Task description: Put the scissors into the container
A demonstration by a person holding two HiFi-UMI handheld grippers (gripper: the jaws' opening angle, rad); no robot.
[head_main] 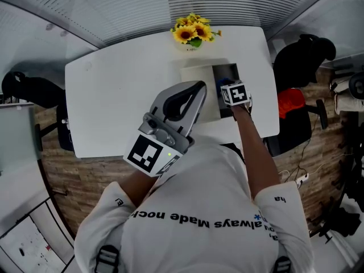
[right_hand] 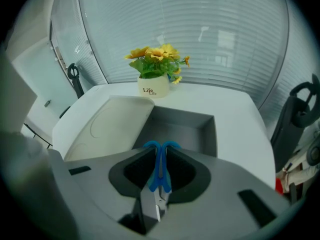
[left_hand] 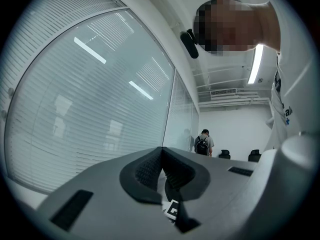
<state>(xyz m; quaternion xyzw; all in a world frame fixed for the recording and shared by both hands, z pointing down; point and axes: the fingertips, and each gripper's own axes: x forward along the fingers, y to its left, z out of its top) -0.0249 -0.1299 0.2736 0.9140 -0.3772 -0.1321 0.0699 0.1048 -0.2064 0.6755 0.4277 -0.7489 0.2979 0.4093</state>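
Note:
Blue-handled scissors point(right_hand: 160, 173) are clamped between the jaws of my right gripper point(right_hand: 161, 150). The handles point forward and the steel blades point back toward the camera. Just ahead and below lies the grey container point(right_hand: 192, 129), open, with its white lid point(right_hand: 107, 121) folded out to the left. In the head view the right gripper point(head_main: 227, 90) hangs tilted down over the container point(head_main: 226, 71) on the white table point(head_main: 114, 95). My left gripper point(head_main: 200, 87) is held up near the person's chest, shut and with nothing in it. The left gripper view shows its jaw tips point(left_hand: 161, 152) closed together against a glass wall.
A white pot of yellow flowers point(head_main: 193, 32) stands at the table's far edge behind the container. Black office chairs sit at the right point(head_main: 298, 56) and the left point(head_main: 28, 90). A person with a backpack point(left_hand: 202, 144) stands far off down the room.

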